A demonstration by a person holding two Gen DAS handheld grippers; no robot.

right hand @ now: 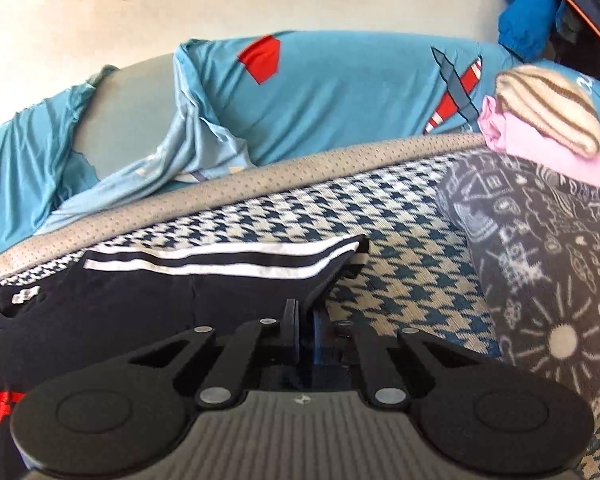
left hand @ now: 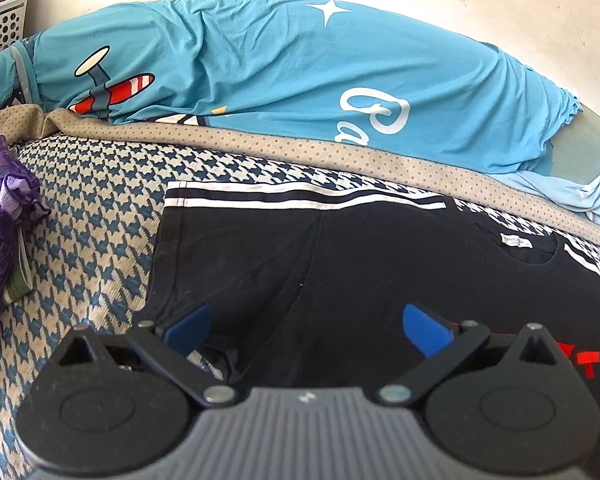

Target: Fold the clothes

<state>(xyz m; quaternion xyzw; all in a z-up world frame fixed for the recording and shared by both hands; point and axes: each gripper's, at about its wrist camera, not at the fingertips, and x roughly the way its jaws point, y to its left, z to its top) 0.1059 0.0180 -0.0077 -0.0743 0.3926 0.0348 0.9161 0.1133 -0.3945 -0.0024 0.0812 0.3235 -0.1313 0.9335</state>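
Observation:
A black T-shirt (left hand: 340, 272) with white stripes on its sleeves and red print lies flat on a houndstooth cover (left hand: 92, 216). My left gripper (left hand: 306, 328) hovers just above the shirt's left part. It is open, its blue pads (left hand: 188, 330) stand wide apart and nothing is between them. In the right wrist view the same T-shirt (right hand: 140, 300) lies at the left, its striped sleeve pointing right. My right gripper (right hand: 304, 316) is shut on the lower edge of that sleeve, with black cloth pinched between the fingers.
Blue bedding with a plane print (left hand: 260, 68) is bunched along the wall behind. A purple garment (left hand: 0, 200) lies at the left. A dark doodle-print garment (right hand: 540, 260), a pink cloth (right hand: 540, 156) and a striped knit piece (right hand: 548, 108) lie at the right. A white basket (left hand: 0, 24) stands far left.

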